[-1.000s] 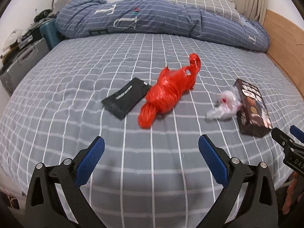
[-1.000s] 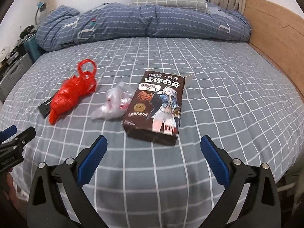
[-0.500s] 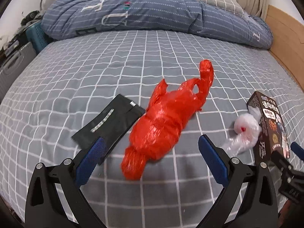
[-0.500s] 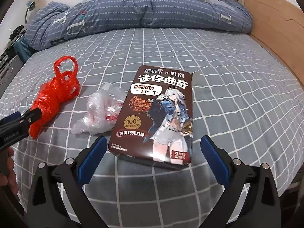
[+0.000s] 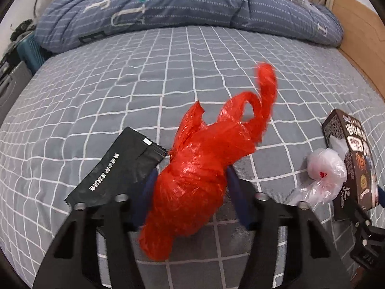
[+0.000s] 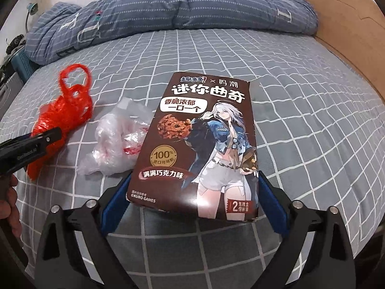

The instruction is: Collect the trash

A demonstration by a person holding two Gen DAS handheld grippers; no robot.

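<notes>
Blue pads (image 5: 237, 198) of the left gripper (image 5: 190, 200) are closing on the red plastic bag (image 5: 199, 175), which sits squarely between them; the pads look to be at the bag's flanks, pressing its crumpled middle. The bag's long axis runs from its knotted tail near the gripper's base, up and away to the right, its looped handles (image 5: 262, 96) pointing toward the far side of the bed (image 5: 168, 72). A second ago the same jaws stood wide and well short of the bag; now they straddle it.

Just left of the left finger, a flat black sachet (image 5: 120, 166) lies partly under that finger, its long side slanting up to the right, touching the bag's edge. Right of the right finger lies a crumpled clear plastic bag (image 5: 322, 175), pressed against a brown cookie box (image 5: 353, 154).

The right gripper (image 6: 192, 204) has its blue pads (image 6: 274, 207) on either side of the near end of the cookie box (image 6: 204, 139), touching its edges and gripping it. The box's long axis points straight away from the fingers toward the folded duvet (image 6: 168, 12); a second ago it lay clear beyond the open jaws. Its far flap (image 6: 255, 91) stands ajar; what is inside I cannot tell. Left of the left finger, the clear bag (image 6: 118, 139) touches the box's side, and beyond it the red bag (image 6: 65, 113) sits in the other gripper (image 6: 31, 142).
</notes>
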